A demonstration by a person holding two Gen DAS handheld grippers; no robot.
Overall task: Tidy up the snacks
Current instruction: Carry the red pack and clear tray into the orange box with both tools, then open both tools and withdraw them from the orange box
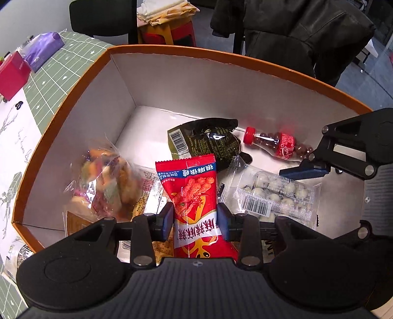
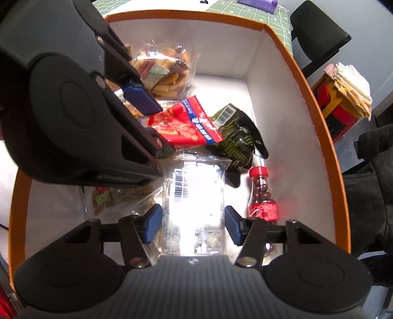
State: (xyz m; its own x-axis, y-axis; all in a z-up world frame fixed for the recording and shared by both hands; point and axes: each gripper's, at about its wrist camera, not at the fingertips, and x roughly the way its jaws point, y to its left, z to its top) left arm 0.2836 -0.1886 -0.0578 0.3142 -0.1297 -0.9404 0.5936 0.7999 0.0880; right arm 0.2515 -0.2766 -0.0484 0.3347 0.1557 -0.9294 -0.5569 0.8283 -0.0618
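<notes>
My left gripper [image 1: 194, 218] is shut on a red snack packet [image 1: 194, 193] and holds it inside the orange-rimmed white box [image 1: 81, 157]. The packet also shows in the right wrist view [image 2: 186, 125]. My right gripper [image 2: 194, 225] is open, its blue pads either side of a clear packet of white balls [image 2: 194, 208], which lies on the box floor [image 1: 272, 193]. A dark green packet [image 1: 211, 142], a small red bottle of brown candies [image 1: 277, 143] and a clear bag of mixed crackers [image 1: 110, 181] lie in the box.
The box [image 2: 326, 137] stands on a green grid mat [image 1: 61, 73]. A purple pack [image 1: 43, 49] and a red box [image 1: 12, 73] sit on the mat to the left. A black chair [image 1: 103, 17] and a dark jacket [image 1: 307, 36] stand beyond.
</notes>
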